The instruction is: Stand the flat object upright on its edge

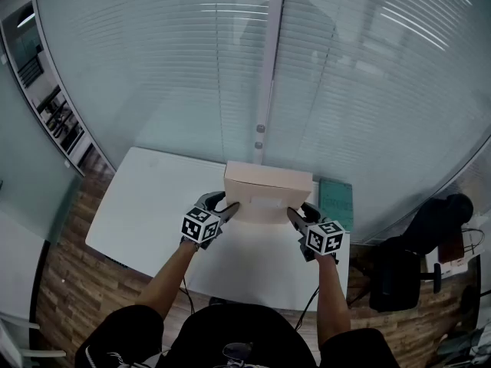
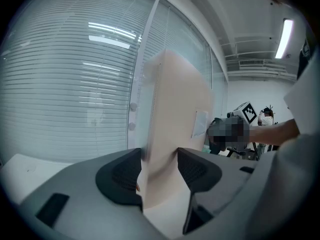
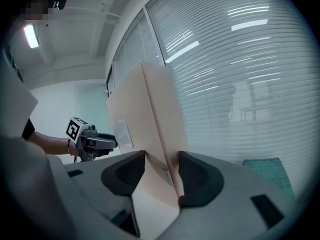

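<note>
Clamped flat box (image 1: 267, 190) upright in left gripper (image 1: 230, 209) and right gripper (image 1: 294, 215) (one per end); needed edge seated flat on bench (image 1: 153, 205) before release.

In the head view centre, the left gripper (image 1: 228, 206) and right gripper (image 1: 294, 214) hid the lower corners of the box (image 1: 268, 181); I could not read its tiny label (image 1: 267, 203).

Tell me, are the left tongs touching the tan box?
Touching. The left gripper view shows the left tongs pressing the tan box from both sides.
</note>
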